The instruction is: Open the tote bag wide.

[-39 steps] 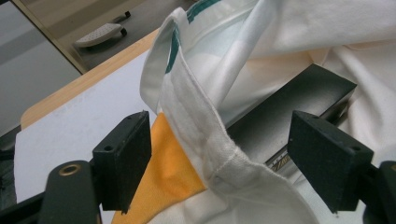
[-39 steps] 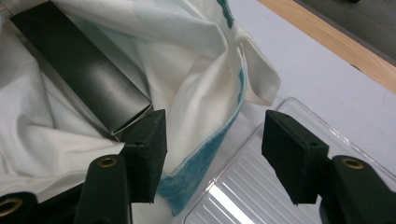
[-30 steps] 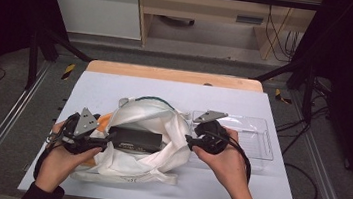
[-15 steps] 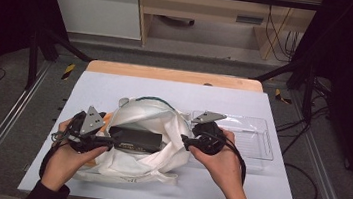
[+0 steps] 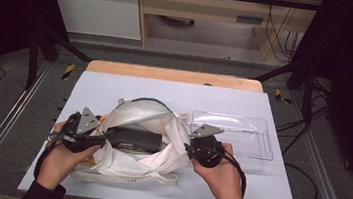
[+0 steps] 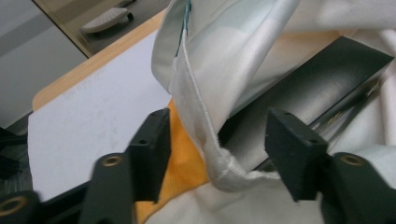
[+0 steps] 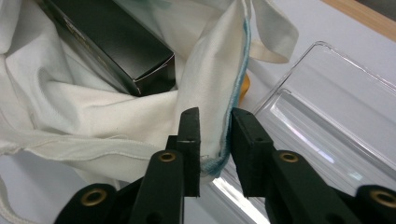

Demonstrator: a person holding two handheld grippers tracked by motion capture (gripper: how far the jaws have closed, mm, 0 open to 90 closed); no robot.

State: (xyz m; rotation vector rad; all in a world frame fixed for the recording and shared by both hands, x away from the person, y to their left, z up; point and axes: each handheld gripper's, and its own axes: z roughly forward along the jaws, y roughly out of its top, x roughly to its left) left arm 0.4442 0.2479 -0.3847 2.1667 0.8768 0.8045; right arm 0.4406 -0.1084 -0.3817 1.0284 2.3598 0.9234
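The white cloth bag (image 5: 139,140) lies at the centre of the counter (image 5: 115,85), mouth spread open, with a black box (image 5: 134,138) resting inside it; an orange item (image 6: 184,165) shows under the hem at the bag's 9 o'clock side, and a clear plastic tray (image 5: 240,137) stands just beside the bag at its 3 o'clock. Risk 1: the left tongs (image 6: 217,149) have just been closing, but the jaws stand apart with the stitched hem (image 6: 205,135) between them and untouched; if the hem slides sideways before contact, the jaws would likely meet on nothing and that side of the mouth would collapse onto the box. Risk 2: the right tongs (image 7: 215,140) have just been closing and appear nearly clamped on the blue-edged rim (image 7: 236,93); only a narrow fold is caught, so an outward pull could strip it free. Risk 3: the right tongs sit close over the tray wall, and a drag toward 3 o'clock could knock the tray. Pose: the left hand (image 5: 59,159) enters from 7 o'clock with its tongs pointing toward 3 o'clock; the right hand (image 5: 223,175) enters from 5 o'clock with its tongs pointing toward 9 o'clock, both held low at the bag's sides.
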